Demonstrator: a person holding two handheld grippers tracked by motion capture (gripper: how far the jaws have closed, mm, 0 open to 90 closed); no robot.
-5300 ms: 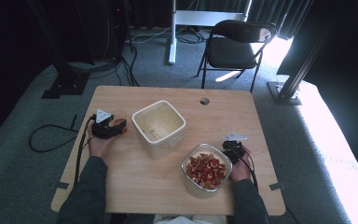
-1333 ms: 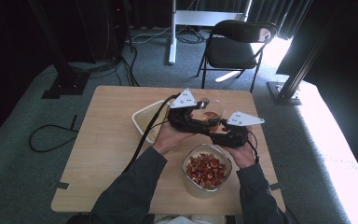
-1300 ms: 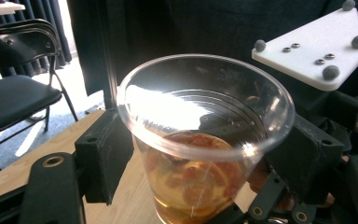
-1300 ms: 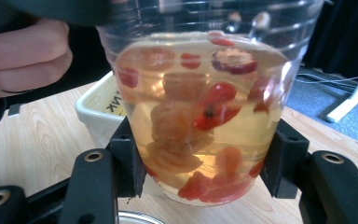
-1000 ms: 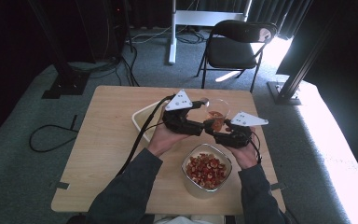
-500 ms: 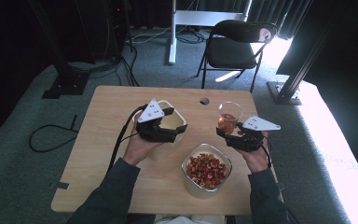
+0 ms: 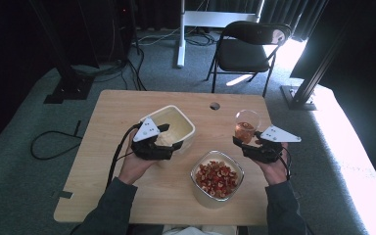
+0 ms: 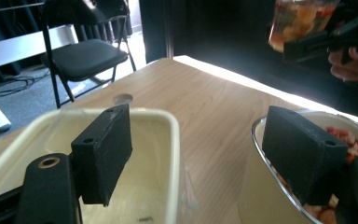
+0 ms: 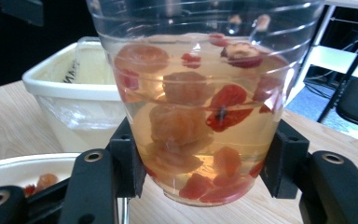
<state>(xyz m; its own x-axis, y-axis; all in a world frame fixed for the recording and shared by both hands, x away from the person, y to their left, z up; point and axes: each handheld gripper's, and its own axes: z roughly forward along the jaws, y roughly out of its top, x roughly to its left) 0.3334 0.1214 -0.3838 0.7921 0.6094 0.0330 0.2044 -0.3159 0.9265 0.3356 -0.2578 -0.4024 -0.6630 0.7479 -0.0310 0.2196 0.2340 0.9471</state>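
A clear plastic cup (image 7: 246,126) of pale liquid with red and tan fruit pieces is held clear of the table at the right. My right gripper (image 7: 247,139) is shut on it, and its jaws clamp the lower part of the cup (image 9: 200,102) from both sides. My left gripper (image 7: 171,137) is open over the near right edge of a cream plastic tub (image 7: 176,120). In the left gripper view one jaw hangs over the tub (image 8: 172,140) and the other over a glass bowl (image 8: 261,140), with nothing between them.
The glass bowl (image 7: 218,177) of red and pale chopped pieces stands near the table's front, between the two hands. A cable hole (image 7: 214,105) lies at the table's far edge. A black chair (image 7: 247,49) stands beyond the table.
Both grippers met at the cup over the table's middle a second ago. The right one has since carried it to the right, while the left one let go and drew back to the tub.
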